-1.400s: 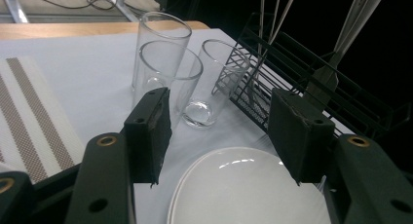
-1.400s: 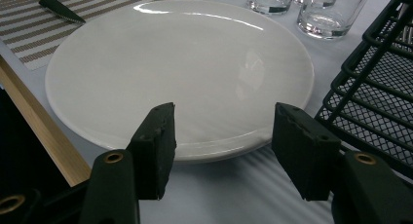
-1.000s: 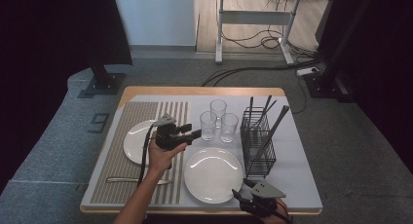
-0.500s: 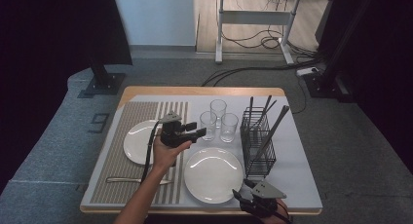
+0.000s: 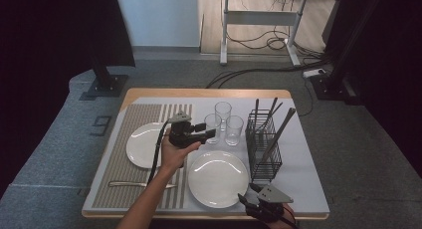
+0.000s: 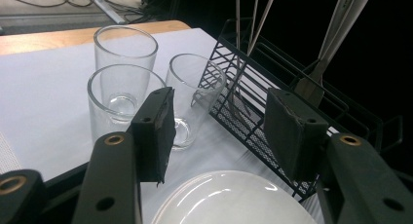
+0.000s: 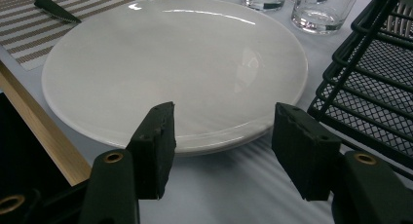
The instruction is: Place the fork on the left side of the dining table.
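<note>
Left tongs point(image 5: 211, 133) gaping before glasses point(image 6: 122, 95), rack point(image 6: 292, 102) cutlery (tops cropped)

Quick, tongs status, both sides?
Left tongs: open, empty, aimed at the three glasses.
Right tongs: open, empty, at the near plate's rim.

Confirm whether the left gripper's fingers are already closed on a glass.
No, the left gripper is open, its fingers short of the nearest glass.

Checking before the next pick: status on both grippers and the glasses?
Left gripper open, level, at nearest glass. Right gripper open, idle near front plate. Three glasses upright, untouched. Wire rack close beside.
</note>
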The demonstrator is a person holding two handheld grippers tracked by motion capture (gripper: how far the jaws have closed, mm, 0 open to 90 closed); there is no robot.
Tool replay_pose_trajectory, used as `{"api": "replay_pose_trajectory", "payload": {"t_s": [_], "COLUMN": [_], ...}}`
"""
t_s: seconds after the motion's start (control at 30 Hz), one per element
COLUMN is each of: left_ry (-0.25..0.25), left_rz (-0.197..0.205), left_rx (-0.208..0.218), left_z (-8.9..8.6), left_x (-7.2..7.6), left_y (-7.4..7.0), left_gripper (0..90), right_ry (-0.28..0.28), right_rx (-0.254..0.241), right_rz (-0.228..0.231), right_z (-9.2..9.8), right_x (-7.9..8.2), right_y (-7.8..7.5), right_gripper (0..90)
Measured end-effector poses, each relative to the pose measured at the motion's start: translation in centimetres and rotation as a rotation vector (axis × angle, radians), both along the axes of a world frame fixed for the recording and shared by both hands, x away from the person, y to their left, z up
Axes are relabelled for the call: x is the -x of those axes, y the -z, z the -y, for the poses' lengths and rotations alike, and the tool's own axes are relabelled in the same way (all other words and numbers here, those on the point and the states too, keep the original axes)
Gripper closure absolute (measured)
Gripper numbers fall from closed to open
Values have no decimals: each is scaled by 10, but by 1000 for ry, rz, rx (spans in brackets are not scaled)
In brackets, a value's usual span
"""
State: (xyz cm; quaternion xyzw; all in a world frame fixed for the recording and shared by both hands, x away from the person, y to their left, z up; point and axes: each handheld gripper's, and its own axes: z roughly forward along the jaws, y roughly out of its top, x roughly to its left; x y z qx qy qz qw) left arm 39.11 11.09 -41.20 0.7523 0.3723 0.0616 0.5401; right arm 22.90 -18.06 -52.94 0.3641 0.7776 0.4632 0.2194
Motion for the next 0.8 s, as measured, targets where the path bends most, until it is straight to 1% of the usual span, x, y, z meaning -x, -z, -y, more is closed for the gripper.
{"api": "replay_pose_trajectory", "payload": {"t_s": [0.1,0.23,0.4,0.8], "left_ry": [0,6,8,21], "left_rz": [0,2,4,3], "left_rx": [0,-10,-9,-14], "left_z": [1,3,5,18], "left_x": [-1,-3,-5,-10], "left_y": [0,0,-2,-4], "left_gripper": [455,455,455,457], "right_ry": [1,-1,0,3], "right_rx": [-1,0,-2,-5], "right_rz": [0,1,1,0], "right_z": [0,1,1,3], "right_x": [0,0,-1,-1], "right_y": [0,0,0,0], "right_gripper": [419,419,419,419]}}
